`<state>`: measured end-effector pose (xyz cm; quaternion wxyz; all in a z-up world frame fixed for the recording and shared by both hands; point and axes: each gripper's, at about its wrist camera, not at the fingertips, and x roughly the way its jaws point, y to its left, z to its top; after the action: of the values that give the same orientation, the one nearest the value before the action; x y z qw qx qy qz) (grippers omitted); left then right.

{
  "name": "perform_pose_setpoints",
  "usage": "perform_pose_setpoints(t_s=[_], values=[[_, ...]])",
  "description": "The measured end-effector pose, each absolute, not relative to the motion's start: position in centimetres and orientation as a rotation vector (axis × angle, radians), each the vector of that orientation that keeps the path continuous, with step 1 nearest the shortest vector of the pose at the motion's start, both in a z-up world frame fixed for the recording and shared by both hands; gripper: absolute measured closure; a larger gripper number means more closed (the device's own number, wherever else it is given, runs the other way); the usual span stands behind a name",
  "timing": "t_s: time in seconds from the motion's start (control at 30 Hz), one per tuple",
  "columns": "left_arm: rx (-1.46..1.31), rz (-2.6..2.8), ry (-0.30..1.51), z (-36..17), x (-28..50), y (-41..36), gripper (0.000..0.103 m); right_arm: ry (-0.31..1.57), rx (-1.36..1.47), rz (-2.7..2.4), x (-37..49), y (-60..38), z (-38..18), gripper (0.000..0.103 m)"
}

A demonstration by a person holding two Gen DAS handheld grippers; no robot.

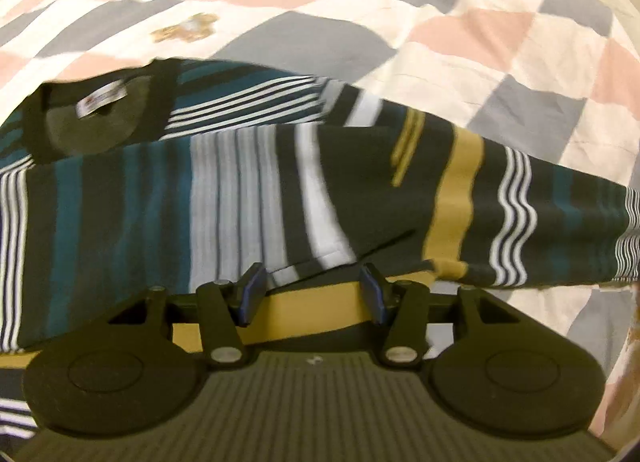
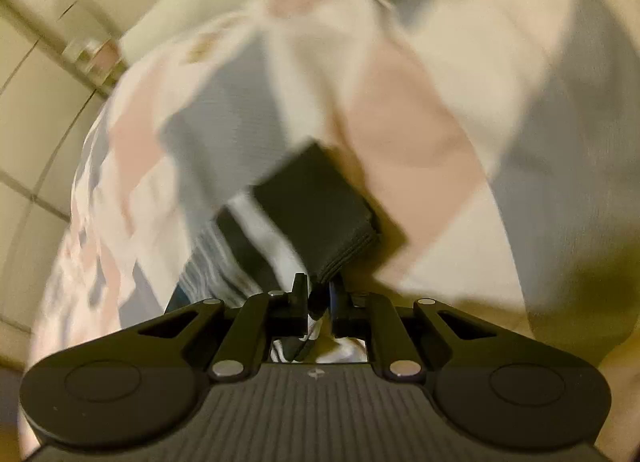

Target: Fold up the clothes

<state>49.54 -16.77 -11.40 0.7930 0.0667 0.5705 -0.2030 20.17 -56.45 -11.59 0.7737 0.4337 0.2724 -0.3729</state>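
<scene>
This looks like a bedroom in a home. A soft, padded quilt (image 1: 500, 45) in a checker of pink, grey and white squares, some printed with small brown bear figures, fills most of the left wrist view, wrinkled like bedding on a mattress. In the right wrist view the same quilt hangs over the bed's edge; beside that edge lies a floor of pale tiles (image 2: 28, 109) with dark grout lines.
</scene>
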Motion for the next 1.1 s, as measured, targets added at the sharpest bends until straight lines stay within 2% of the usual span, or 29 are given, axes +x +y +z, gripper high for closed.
perform_pose_setpoints(t_s=[0.2,0.37,0.43,0.47,0.5,0.53,0.63,0.83,0.97,1.1], values=[[0.039,-0.356,1.224,-10.0,49.8,-9.4,0.057,0.62,0.503,-0.6,28.0,-46.8,-5.6,0.093],[-0.034,-0.273,1.224,-9.1,49.6,-2.0,0.057,0.643,0.282,-0.195,36.4,-33.1,-3.5,0.093],[-0.055,-0.243,1.238,-9.3,49.0,0.7,0.057,0.695,0.28,-0.033,38.1,-27.4,-4.4,0.087],[-0.066,-0.23,1.247,-9.5,48.7,1.9,0.057,0.738,0.27,0.028,38.6,-24.7,-5.1,0.08],[-0.078,-0.218,1.257,-9.7,48.3,3.1,0.057,0.787,0.256,0.067,39.0,-22.9,-6.0,0.059],[-0.094,-0.212,1.269,-10.0,47.9,3.9,0.057,0.836,0.241,0.106,39.3,-21.0,-6.8,0.048],[-0.139,-0.217,1.302,-10.8,46.9,5.2,0.057,0.958,0.204,0.182,38.8,-17.2,-9.3,0.047],[-0.287,-0.297,1.379,-12.8,46.1,3.2,0.056,1.08,0.329,0.062,35.0,-21.1,-12.1,0.047],[-0.545,-0.344,1.432,-14.6,46.5,1.0,0.044,1.1,0.401,-0.02,33.2,-24.4,-12.2,0.047],[-0.819,-0.305,1.449,-16.8,47.0,-0.9,0.043,1.111,0.459,-0.084,31.2,-27.4,-12.5,0.047]])
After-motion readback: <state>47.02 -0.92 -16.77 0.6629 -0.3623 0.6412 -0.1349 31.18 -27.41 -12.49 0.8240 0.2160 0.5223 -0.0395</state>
